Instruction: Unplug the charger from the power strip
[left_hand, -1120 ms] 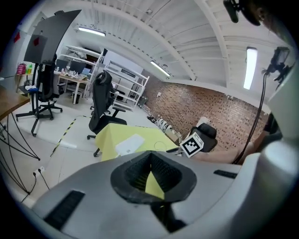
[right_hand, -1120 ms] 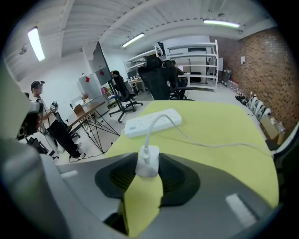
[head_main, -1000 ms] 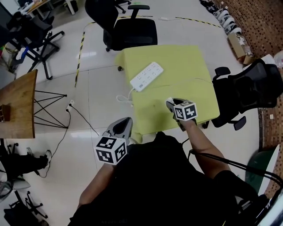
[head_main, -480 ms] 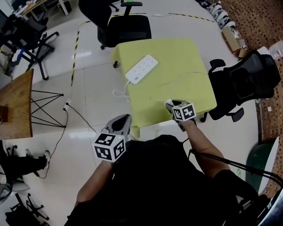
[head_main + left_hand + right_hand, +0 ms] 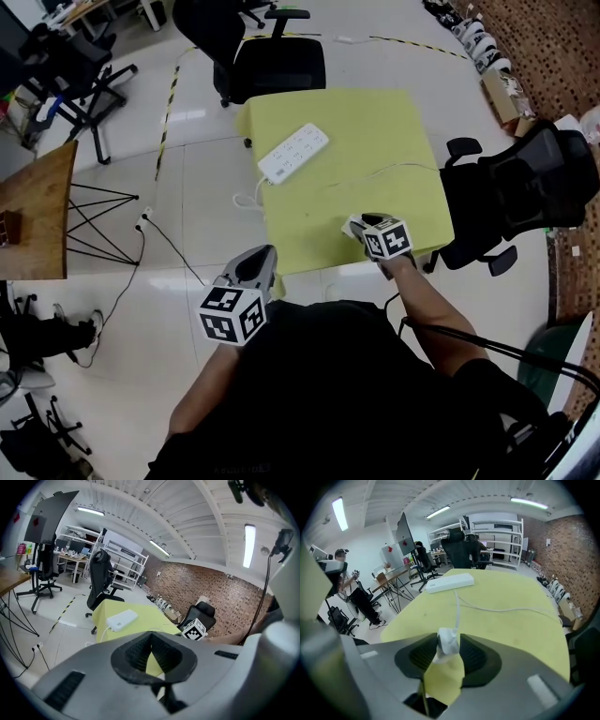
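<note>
Grey left gripper (image 5: 262, 255) off table's near-left corner, jaws together, empty. White power strip (image 5: 293, 153) sits far-left on yellow-green table (image 5: 394, 141), long axis diagonal, well apart from both hands. Charger (image 5: 448, 641) looks already out of strip. It sits between right gripper (image 5: 359, 226) pads at near edge, cable (image 5: 497, 607) trailing away. Jaws just easing open, pads touching it. We judge set-down straight below.

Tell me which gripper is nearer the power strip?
Right. The right gripper is over the yellow table, its fingers just opening with the charger between them; the left gripper hangs off the table's near corner, farther from the power strip.
</note>
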{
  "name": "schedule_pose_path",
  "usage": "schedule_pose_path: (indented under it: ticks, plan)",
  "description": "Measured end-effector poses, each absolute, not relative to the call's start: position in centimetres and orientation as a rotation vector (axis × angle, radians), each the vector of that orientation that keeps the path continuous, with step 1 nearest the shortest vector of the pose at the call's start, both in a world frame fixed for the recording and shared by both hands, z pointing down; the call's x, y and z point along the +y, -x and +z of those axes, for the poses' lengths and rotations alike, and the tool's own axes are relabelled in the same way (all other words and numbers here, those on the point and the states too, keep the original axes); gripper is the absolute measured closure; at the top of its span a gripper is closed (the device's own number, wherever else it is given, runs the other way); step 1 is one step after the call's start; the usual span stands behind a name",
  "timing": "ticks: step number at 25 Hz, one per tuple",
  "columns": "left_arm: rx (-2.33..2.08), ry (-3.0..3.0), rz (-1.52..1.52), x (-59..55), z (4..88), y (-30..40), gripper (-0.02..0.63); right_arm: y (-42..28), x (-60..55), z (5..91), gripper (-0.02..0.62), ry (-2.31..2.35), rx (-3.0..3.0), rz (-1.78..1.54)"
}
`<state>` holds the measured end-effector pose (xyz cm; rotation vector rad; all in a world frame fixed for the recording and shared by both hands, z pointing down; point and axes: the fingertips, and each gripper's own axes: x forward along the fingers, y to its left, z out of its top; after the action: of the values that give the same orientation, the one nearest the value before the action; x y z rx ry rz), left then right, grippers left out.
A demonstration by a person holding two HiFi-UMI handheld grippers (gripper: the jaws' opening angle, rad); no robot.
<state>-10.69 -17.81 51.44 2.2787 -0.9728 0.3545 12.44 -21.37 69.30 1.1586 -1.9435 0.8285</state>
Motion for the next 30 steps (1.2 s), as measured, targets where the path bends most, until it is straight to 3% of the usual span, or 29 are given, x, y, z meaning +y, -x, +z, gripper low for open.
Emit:
schedule_pose_path:
  ticks: [14, 17, 21, 30]
  plan:
    - [-1.122, -2.270, 0.365, -17.1, 49.6, 7.9, 0.601, -15.1, -23.3, 66.9, 0.468, -1.161, -2.081, 0.815]
    - [-1.130, -2.272, 0.378, -16.6, 49.4, 6.3, 0.601, -15.1, -22.8, 64.3, 0.497, -1.190, -2.168, 0.798]
    - [-1.129, -2.260, 0.393, -15.5, 49.6, 3.8, 0.601, -15.3, -20.7, 60.4, 0.594, -1.208, -2.300, 0.777]
    - [-1.147, -2.237, 0.388, -11.6, 50.3, -1.8, 0.601, -16.3, -14.4, 55.7, 0.594, -1.047, -2.518, 0.798]
